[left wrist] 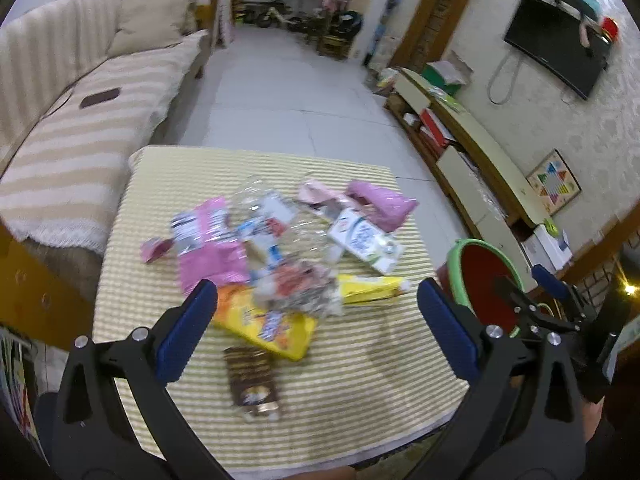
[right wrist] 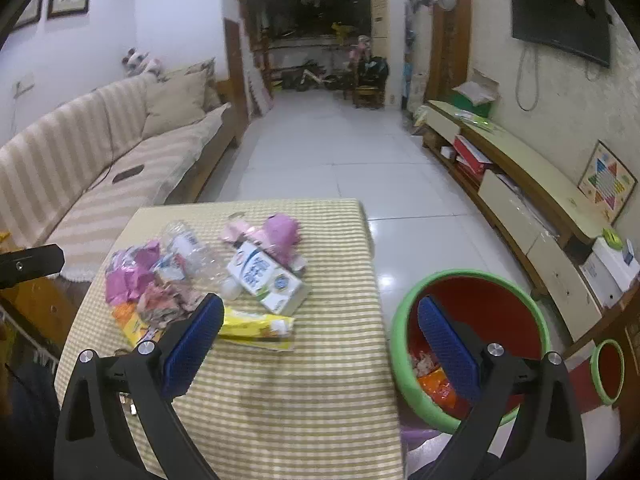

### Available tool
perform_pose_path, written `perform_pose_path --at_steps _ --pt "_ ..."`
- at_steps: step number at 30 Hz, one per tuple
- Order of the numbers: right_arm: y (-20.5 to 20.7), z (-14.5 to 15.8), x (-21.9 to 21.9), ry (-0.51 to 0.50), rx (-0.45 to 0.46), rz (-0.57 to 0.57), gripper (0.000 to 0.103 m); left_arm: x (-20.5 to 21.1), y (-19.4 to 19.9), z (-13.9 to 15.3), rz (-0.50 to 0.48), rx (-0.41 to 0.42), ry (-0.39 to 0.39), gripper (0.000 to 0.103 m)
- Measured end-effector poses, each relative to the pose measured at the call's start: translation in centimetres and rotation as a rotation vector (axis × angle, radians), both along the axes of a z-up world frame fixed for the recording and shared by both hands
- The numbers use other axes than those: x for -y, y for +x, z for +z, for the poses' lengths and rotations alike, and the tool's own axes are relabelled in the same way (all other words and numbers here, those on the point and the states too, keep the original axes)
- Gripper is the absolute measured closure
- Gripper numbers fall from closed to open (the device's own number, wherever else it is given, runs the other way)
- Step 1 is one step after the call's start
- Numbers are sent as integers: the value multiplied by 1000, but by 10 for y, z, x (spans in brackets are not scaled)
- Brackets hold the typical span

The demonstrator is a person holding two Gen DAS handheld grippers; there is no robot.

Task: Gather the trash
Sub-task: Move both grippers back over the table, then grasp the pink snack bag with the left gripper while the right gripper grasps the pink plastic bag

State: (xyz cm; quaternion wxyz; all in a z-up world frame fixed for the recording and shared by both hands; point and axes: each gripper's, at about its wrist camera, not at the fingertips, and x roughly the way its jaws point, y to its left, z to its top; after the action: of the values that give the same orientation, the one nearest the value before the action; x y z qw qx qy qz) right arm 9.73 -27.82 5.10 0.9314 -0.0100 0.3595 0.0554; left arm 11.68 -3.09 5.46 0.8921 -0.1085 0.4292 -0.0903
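A heap of trash lies on the striped table (left wrist: pixel 360 360) (right wrist: pixel 320 380): pink wrappers (left wrist: pixel 208 256) (right wrist: pixel 128 276), a crushed clear bottle (left wrist: pixel 260 200) (right wrist: pixel 188 252), a white carton (left wrist: pixel 364 240) (right wrist: pixel 264 276), yellow packets (left wrist: pixel 272 324) (right wrist: pixel 256 326), and a brown packet (left wrist: pixel 252 380) nearest me. My left gripper (left wrist: pixel 318 304) hovers open above the near side of the heap, holding nothing. My right gripper (right wrist: pixel 320 320) is open and empty over the table's right edge. Beside it stands a green-rimmed red bin (right wrist: pixel 472 344) (left wrist: pixel 488 276) with orange and pink wrappers inside.
A striped sofa (left wrist: pixel 80 128) (right wrist: pixel 100 152) runs along the left of the table. A low cabinet (right wrist: pixel 520 184) (left wrist: pixel 460 140) lines the right wall under a TV (right wrist: pixel 560 20). White tiled floor (right wrist: pixel 340 140) stretches beyond. A second small green-rimmed bin (right wrist: pixel 608 372) sits far right.
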Motion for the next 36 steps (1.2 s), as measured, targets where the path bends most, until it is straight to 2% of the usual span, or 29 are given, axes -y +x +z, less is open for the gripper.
perform_pose_path --at_steps 5,11,25,36 --pt "3 -4 -26 -37 -8 47 8 -34 -4 -9 48 -17 -10 5" --pt "14 -8 -34 -43 -13 43 8 -54 4 -17 92 -31 -3 5" --pt "56 -11 -31 -34 -3 20 9 -62 37 -45 117 -89 14 5" --pt "112 -45 -29 -6 -54 9 10 -58 79 -82 139 -154 39 5"
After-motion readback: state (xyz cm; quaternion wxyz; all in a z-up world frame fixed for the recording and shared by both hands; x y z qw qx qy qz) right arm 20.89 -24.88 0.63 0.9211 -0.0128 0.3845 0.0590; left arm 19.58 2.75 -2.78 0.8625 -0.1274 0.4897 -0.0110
